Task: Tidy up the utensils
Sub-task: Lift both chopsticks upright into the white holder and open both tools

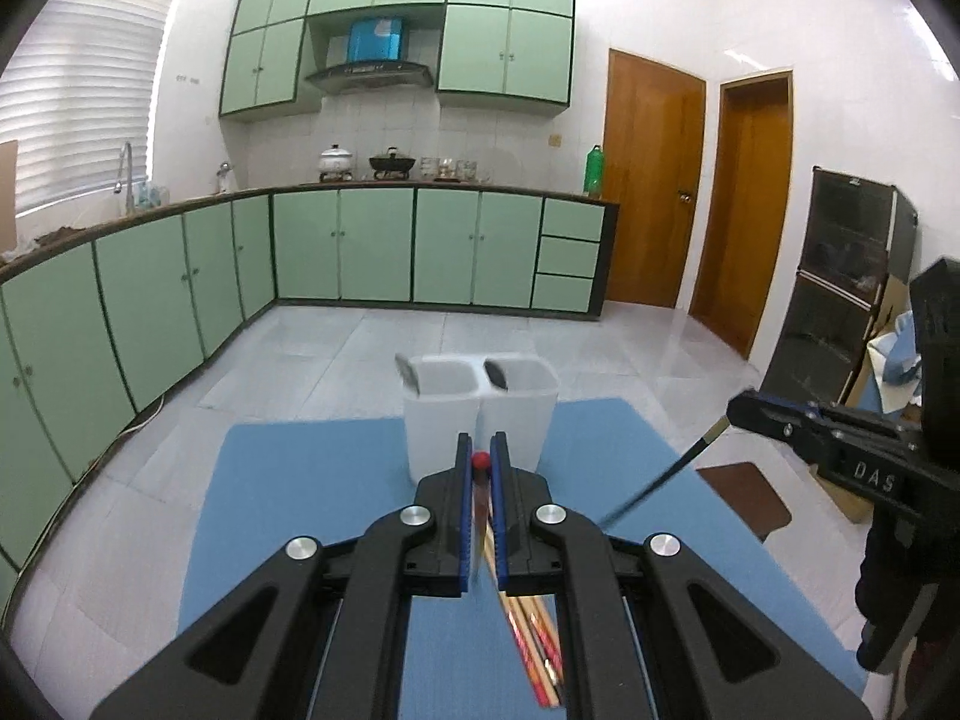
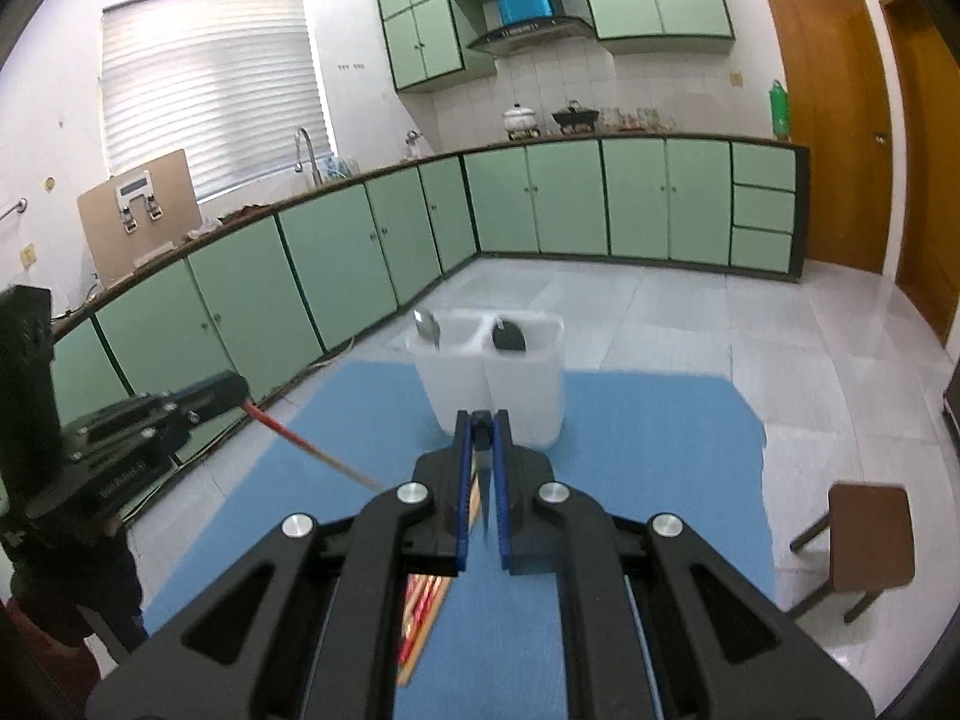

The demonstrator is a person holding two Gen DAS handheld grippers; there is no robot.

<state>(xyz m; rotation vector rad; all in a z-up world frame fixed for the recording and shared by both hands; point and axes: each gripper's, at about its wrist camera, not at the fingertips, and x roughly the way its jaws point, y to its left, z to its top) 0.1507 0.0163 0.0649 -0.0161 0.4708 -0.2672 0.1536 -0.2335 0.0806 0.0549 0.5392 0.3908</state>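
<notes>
Above the blue tabletop (image 1: pixel 312 480), the left gripper (image 1: pixel 481 450) pinches a red chopstick (image 1: pixel 480 459); the right gripper (image 2: pixel 481 427) pinches a black chopstick (image 2: pixel 480 420), near the white holder (image 1: pixel 480 414).

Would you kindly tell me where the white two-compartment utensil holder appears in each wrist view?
Left wrist view: the white utensil holder stands at centre, just beyond the left gripper.
Right wrist view: it is at centre, just beyond the right gripper.
Shared landmark: the blue mat beneath it.
</notes>
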